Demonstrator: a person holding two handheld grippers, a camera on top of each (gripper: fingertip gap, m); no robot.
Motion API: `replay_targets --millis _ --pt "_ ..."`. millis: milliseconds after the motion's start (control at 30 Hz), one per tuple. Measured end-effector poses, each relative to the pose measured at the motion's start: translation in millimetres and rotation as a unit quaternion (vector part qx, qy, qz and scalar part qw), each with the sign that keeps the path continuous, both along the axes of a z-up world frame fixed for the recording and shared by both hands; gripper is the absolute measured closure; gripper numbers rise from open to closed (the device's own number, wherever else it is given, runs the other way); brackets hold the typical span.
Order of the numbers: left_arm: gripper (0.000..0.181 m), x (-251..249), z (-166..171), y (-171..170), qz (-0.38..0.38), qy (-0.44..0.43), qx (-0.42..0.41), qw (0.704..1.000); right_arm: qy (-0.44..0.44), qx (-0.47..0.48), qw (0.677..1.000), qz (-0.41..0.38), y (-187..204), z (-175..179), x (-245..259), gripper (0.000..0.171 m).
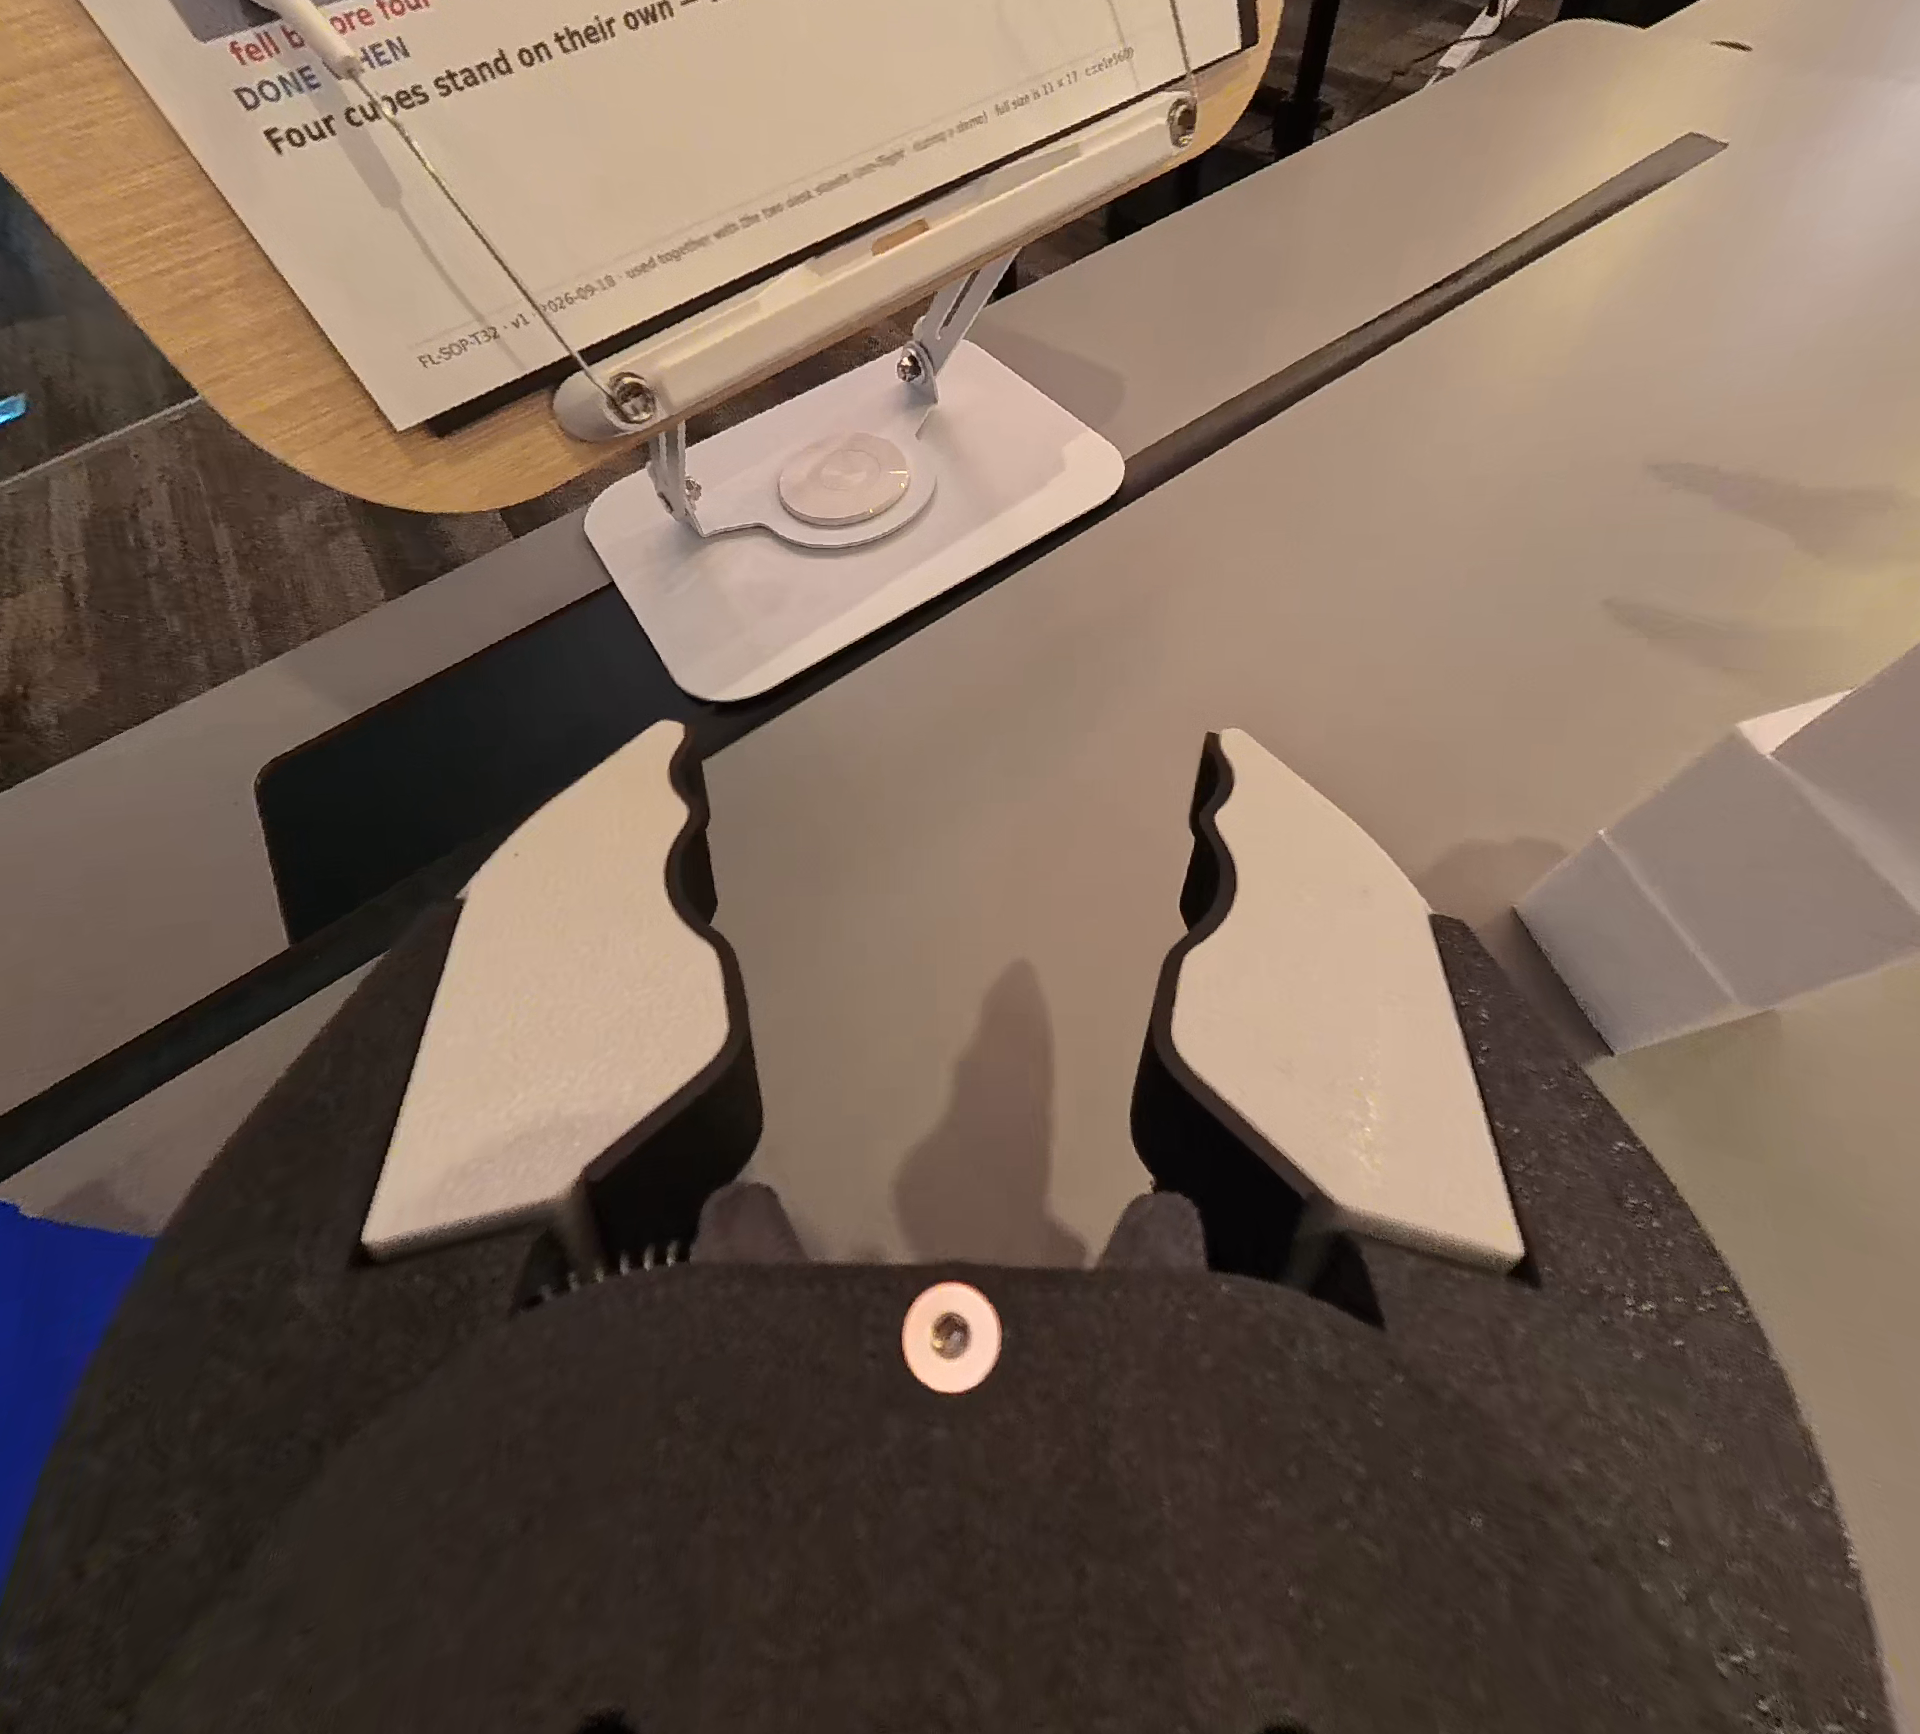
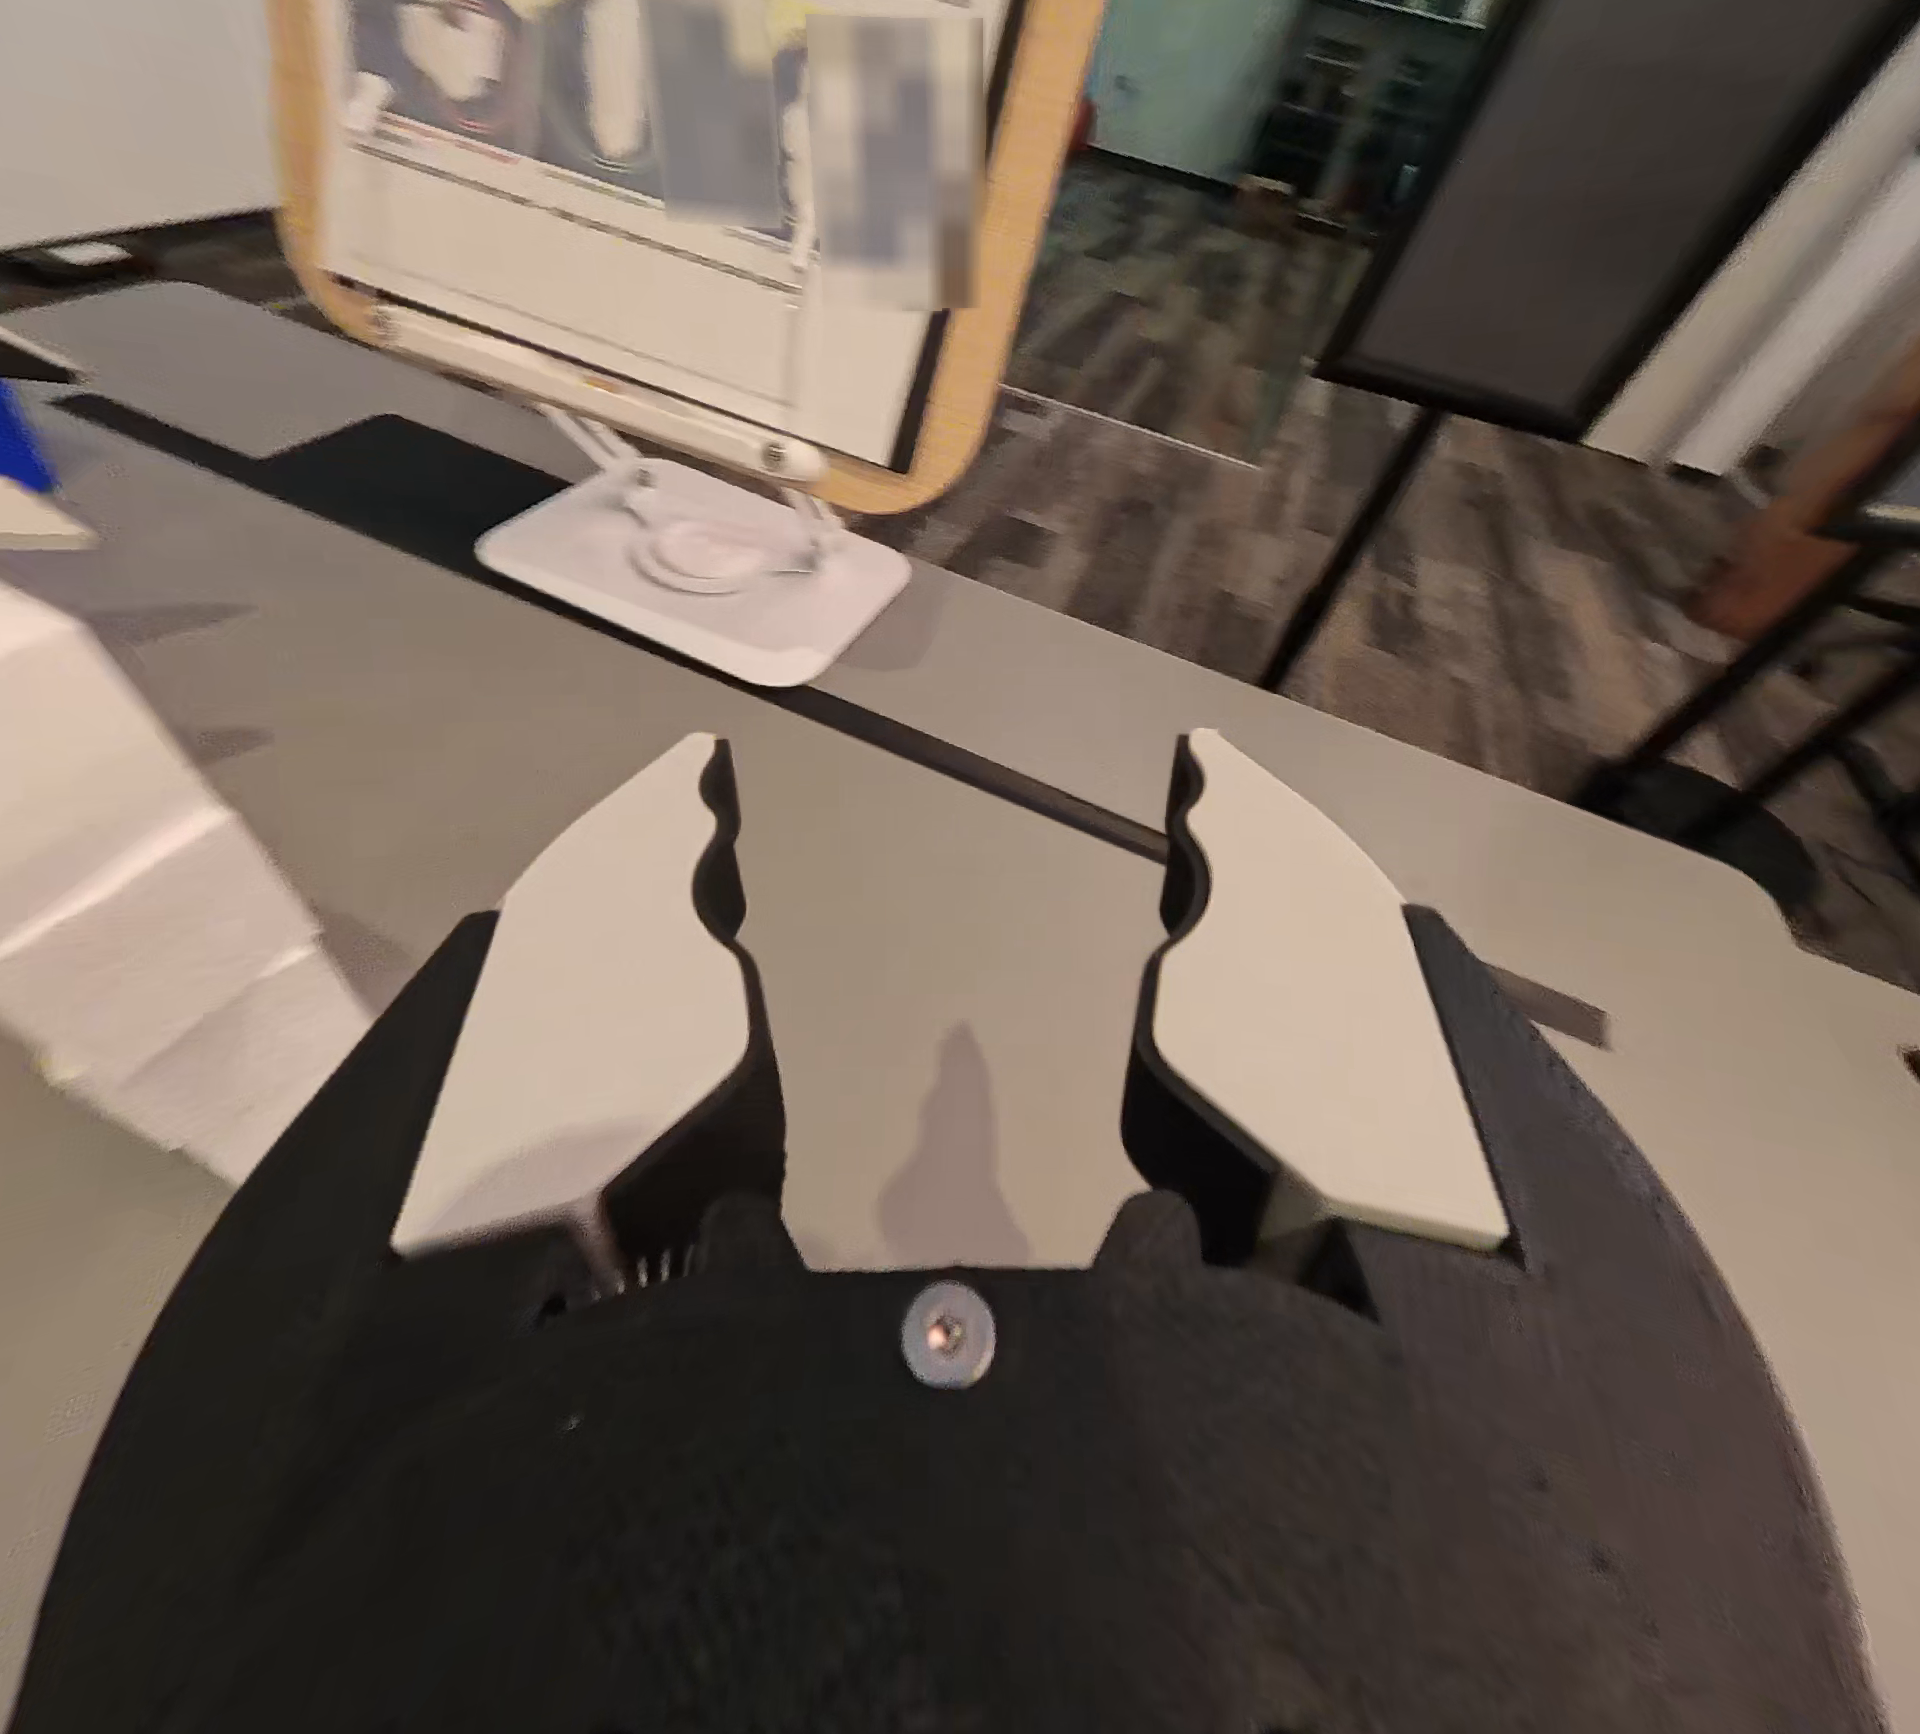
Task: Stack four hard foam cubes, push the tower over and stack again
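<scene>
- The left gripper (image 1: 951,749) is held released above the grey desk (image 1: 1351,604), nothing between its white fingers (image 1: 582,988).
- White foam cubes (image 1: 1704,895) are seen at the right edge of the left wrist view, apparently stacked, though they are cut off by the frame.
- The right gripper (image 2: 951,749) is likewise spread wide and empty.
- A blurred white foam cube (image 2: 135,936) is shown at the left edge of the right wrist view.
- A wooden-edged document stand (image 1: 862,521) is set at the desk's far edge.
</scene>
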State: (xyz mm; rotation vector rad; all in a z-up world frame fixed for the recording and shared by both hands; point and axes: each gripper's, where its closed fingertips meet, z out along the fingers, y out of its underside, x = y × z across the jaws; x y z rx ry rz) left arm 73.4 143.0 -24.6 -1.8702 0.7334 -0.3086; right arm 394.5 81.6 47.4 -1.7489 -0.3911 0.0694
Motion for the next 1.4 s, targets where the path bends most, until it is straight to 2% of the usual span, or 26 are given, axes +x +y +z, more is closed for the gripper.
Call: replay_targets --millis 133,233,400,567,667,700,767,833,867,900,967,1033,1067,1133,1200,1400 --pt "0.092 6 6 -4 -0.006 0.001 0.01 1.0 -0.038 0.001 0.995 -0.095 12 1 29 0.097" --pt "0.092 8 10 -7 -0.007 0.005 0.018 1.0 -0.069 0.028 0.987 -0.142 19 16 37 0.102" --pt "0.092 9 18 -10 -0.004 0.012 0.032 0.999 -0.091 0.053 0.986 -0.133 36 40 19 0.105" --pt "0.092 9 26 -12 0.0 0.017 0.048 0.999 -0.148 0.054 0.981 -0.116 57 44 1 0.105" --pt "0.093 8 34 -15 0.004 0.018 0.061 0.998 -0.148 0.021 0.987 -0.064 61 18 -14 0.106" --pt "0.1 6 36 -17 0.003 0.022 0.062 0.998 -0.124 0.011 0.992 -0.021 59 5 -26 0.118" --pt "0.107 0 43 -20 0.005 0.03 0.068 0.997 -0.085 -0.04 0.989 0.116 51 -22 -56 0.168" --pt "0.109 -7 50 -24 0.001 0.043 0.066 0.997 -0.058 -0.161 0.964 0.203 32 -46 -69 0.17" --pt "0.113 -12 53 -26 -0.002 0.054 0.061 0.997 -0.045 -0.19 0.951 0.24 19 -47 -75 0.17" --pt "0.125 -16 55 -30 -0.012 0.07 0.057 0.996 -0.041 -0.204 0.941 0.267 7 -45 -81 0.17" --pt "0.13 -32 58 -34 -0.001 0.103 0.054 0.993 -0.053 -0.247 0.93 0.268 -11 -45 -80 0.17" --pt "0.138 -50 63 -36 0.018 0.133 0.055 0.989 -0.067 -0.324 0.903 0.275 -38 -56 -79 0.17" --pt "0.149 -57 66 -39 0.019 0.144 0.055 0.988 -0.079 -0.356 0.892 0.268 -48 -63 -77 0.17" --pt "0.157 -72 73 -42 0.036 0.146 0.055 0.987 -0.121 -0.408 0.878 0.221 -57 -81 -68 0.17" --pt "0.181 -89 77 -44 0.058 0.147 0.046 0.986 -0.15 -0.445 0.861 0.195 -62 -97 -69 0.17" --pt "0.181 -125 94 -53 0.1 0.119 0.035 0.987 -0.139 -0.42 0.861 0.25 -57 -107 -142 0.17"
